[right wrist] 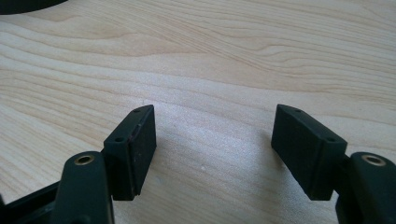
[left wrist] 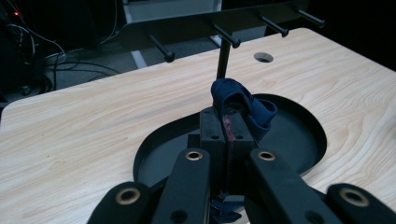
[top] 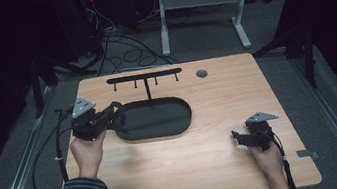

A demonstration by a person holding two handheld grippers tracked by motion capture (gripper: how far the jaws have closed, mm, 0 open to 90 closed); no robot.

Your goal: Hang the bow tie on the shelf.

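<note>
- We see the left hand holding the left gripper at the tray's left end, jaws pointing across the tray.
- Left jaws are clamped on a dark blue strap; it loops up past the jaw tips over the tray floor. A bit of it also shows below, between the gripper's arms.
- Right hand holds the right gripper low over the bare table near its right front, well apart from the tray. Its jaws are wide apart with only wood between them.
- We count one tray, oval and black, with nothing lying in it.
- One rack stands behind the tray on a post, with four pegs, all bare.
- One round hole in the table, right of the rack.
</note>
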